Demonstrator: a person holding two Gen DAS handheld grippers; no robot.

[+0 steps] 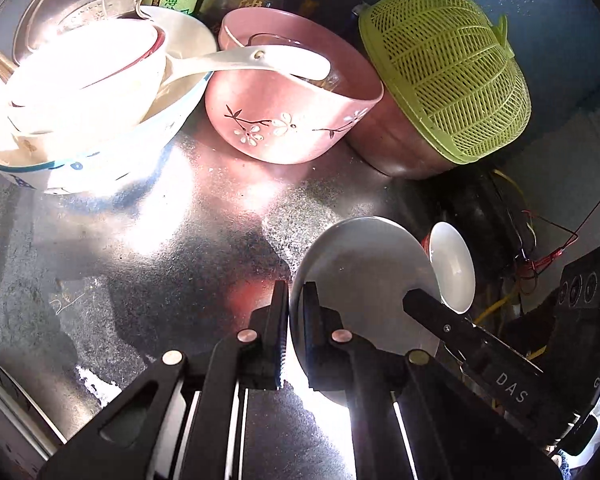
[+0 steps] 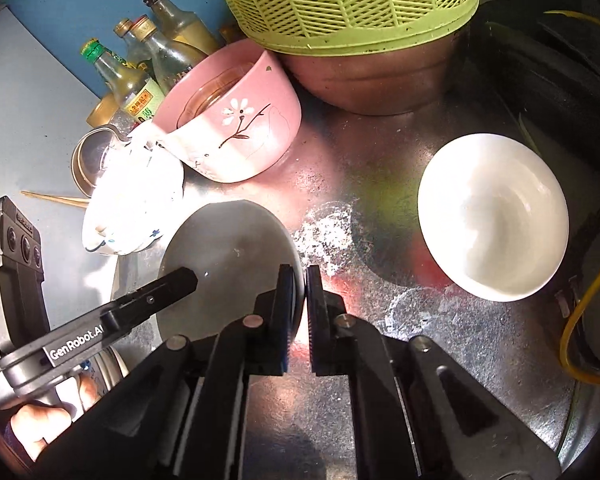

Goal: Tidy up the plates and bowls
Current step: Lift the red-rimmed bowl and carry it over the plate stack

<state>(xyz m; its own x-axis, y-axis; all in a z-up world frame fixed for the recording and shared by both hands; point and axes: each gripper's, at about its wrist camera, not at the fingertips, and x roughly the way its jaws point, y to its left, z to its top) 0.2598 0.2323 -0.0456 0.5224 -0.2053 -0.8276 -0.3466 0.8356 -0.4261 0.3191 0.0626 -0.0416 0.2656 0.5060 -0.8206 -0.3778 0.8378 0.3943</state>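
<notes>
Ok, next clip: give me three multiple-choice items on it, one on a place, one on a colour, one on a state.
1. Where is the green colander? A. upturned on the metal bowl B. in the white bowl C. on the bottles
2. The flowered bowl is: A. blue B. pink C. black
3. The left gripper is: A. wide open B. shut on the small plate C. holding a spoon

Answers: 1 A, its rim caps the bowl; 2 B, pink with white blossoms; 3 B, the plate's rim sits between its fingers.

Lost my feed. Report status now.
Left gripper and right gripper both shut on the grey plate's opposite edges. White bowl sits free nearby. Pink bowl ahead, apart from plate.
</notes>
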